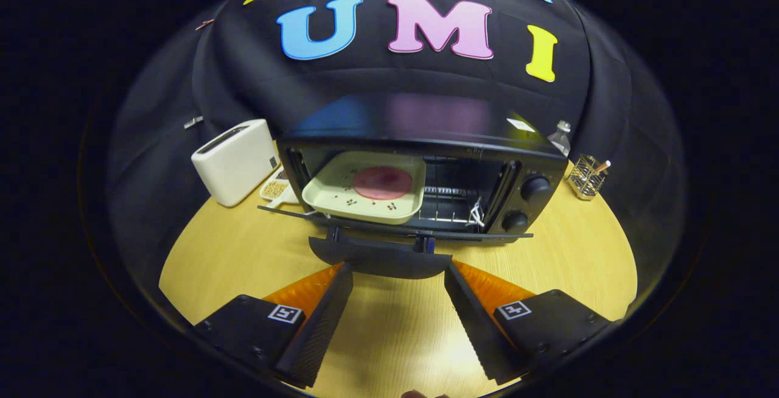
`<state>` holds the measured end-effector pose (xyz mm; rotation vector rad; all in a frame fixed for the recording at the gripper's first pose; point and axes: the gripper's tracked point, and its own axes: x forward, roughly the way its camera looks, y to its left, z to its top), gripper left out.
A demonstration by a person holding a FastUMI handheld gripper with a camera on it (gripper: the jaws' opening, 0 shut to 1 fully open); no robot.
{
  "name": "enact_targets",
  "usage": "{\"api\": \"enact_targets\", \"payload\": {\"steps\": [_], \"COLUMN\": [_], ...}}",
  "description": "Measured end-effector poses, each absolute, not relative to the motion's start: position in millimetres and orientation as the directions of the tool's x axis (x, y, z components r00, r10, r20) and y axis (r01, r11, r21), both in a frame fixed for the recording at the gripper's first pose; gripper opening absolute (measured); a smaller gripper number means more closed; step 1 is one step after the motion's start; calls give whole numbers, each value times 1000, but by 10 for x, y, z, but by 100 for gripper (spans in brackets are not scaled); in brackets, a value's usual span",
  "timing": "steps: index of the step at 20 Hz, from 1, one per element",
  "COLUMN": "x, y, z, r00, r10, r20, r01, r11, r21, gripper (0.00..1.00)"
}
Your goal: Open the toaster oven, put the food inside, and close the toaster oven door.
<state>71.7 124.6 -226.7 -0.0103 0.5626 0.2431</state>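
1. Gripper view, looking straight down the two fingers: the gripper [398, 325] is spread wide and holding nothing, just bare wood-grain tabletop [389, 331] between the pads.

2. The bit that matters for the next move: the black toaster oven [426, 167] sits dead ahead, and its drop-down door [395, 227] is folded out flat toward the fingers. The door's dark curved bar handle [380, 259] lies just ahead of the fingertips, roughly centred on the gap. Its long axis runs crosswise, side to side, so it lies square across the line of the fingers.

3. The food is already in the oven: a pale cream, shallow square tray [365, 194] with rounded corners, carrying a flat round pinkish-red slice [383, 182] and a few small dark specks. It sits in the side of the cavity away from the knobs, and its near edge seems to hang a little over the door hinge line, so I'd guess it may need a nudge further in before the door swings up cleanly. Hard to be sure with the fisheye.

4. Materials: the oven shell is glossy black metal that picks up reflections, there's a wire rack [453, 200] inside, and two round black knobs [526, 203] on the front panel.

5. Around the oven: a smooth white plastic slot toaster [236, 159] on the side away from the knobs, and a small wire basket [586, 176] on the knob side, well apart.

6. My read: closing the door looks like all that's left.
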Motion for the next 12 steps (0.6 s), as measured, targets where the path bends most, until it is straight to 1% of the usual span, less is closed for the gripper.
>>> {"api": "enact_targets", "payload": {"steps": [4,7,12], "x": [958,970,798], "y": [1274,1270,1144], "z": [-1905,-1561,-900], "r00": [852,887,931], "r10": [228,246,274], "r20": [-472,-392,-242], "r01": [-217,-239,-274], "r11": [973,969,961], "r21": [78,67,31], "gripper": [100,100,100]}}
